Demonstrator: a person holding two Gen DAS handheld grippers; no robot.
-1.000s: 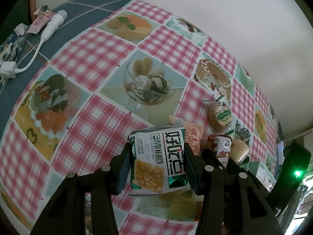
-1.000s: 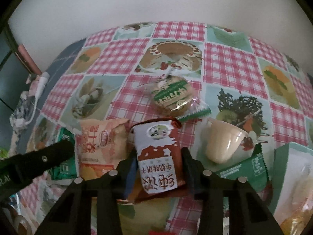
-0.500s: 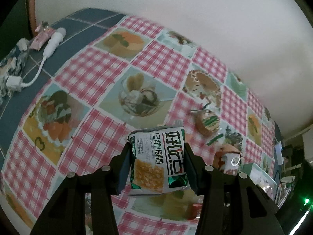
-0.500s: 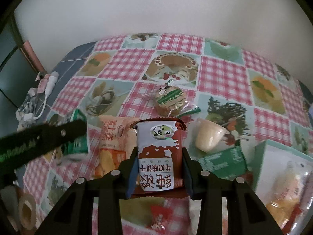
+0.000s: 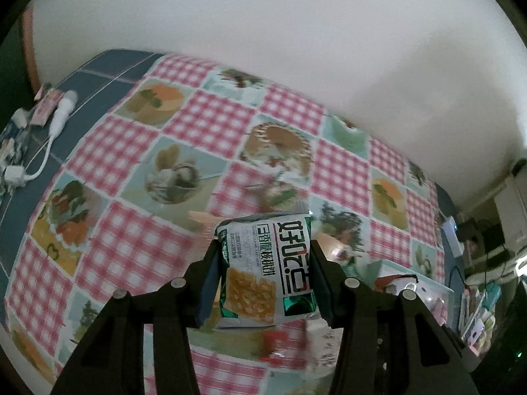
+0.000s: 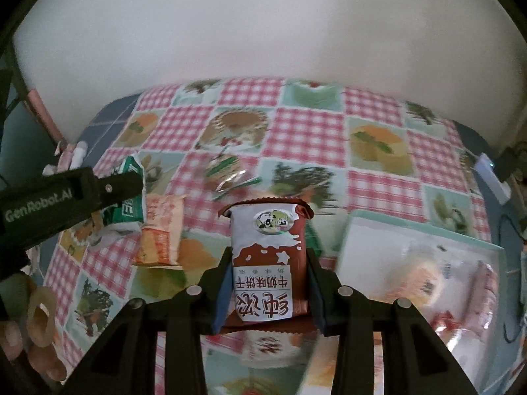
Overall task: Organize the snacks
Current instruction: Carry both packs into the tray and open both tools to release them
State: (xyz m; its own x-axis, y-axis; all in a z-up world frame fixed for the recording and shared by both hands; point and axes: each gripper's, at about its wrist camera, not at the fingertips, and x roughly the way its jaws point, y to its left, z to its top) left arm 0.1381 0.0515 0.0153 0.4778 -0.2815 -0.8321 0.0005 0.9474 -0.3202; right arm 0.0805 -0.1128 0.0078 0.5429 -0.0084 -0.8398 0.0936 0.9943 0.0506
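the left claw (image 5: 263, 263) is clenched on a green-and-white biscuit packet (image 5: 266, 263), its two fingers pressed against the packet's sides, and the packet hangs in the air above the tabletop (image 5: 138, 256), clear of the pink-checked cloth with its dessert pictures. in the right wrist view the same claw (image 6: 131, 187) reaches in from the left edge with the green packet (image 6: 126, 194) at its tip, above the left part of the tabletop (image 6: 313, 131).

the right claw (image 6: 266, 283) grasps a brown-and-white milk biscuit packet (image 6: 266, 256) between its fingers, and this packet too is off the cloth, nearer the front edge. an orange snack packet (image 6: 161, 230) lies flat on the cloth between the two claws, near the front-left part. further back, towards the middle, a clear-wrapped round cake (image 6: 227, 171) shows only as a blur. at the front-right corner sits a pale green tray (image 6: 411, 227) with several wrapped snacks in it; what they are is too blurred to tell.

a person's fingers (image 6: 39, 322) show at the lower left of the right wrist view. on the blue-tiled strip at the tabletop's left edge lie a white charger with cable (image 5: 49, 138) and a pink tube (image 5: 46, 107).
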